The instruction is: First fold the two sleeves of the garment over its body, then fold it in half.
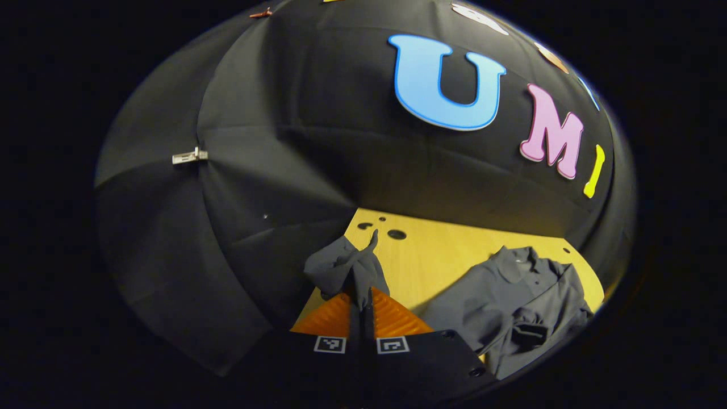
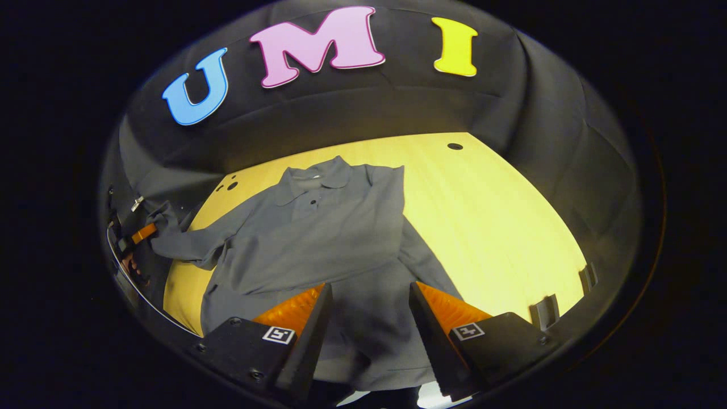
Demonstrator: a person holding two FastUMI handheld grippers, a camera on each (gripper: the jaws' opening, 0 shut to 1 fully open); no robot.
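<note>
A grey collared shirt (image 2: 324, 238) lies face up on the yellow wooden table (image 2: 488, 227), collar toward the far wall. One sleeve (image 2: 420, 255) is folded across its body. The other sleeve (image 2: 182, 241) stretches out sideways, and its cuff (image 1: 346, 267) is bunched between the fingers of my left gripper (image 1: 363, 298), which is shut on it at the table's edge. That gripper (image 2: 133, 236) appears far off in the right gripper view. My right gripper (image 2: 366, 295) is open, hovering over the lower body of the shirt (image 1: 511, 301) with only cloth below it.
Several round holes (image 1: 392, 232) mark the tabletop's far corner near the held sleeve. Black cloth walls (image 1: 272, 159) surround the table closely. A metal clip (image 1: 190, 156) hangs on the wall. Bare tabletop stretches beside the shirt, with small brackets (image 2: 545, 309) at its near edge.
</note>
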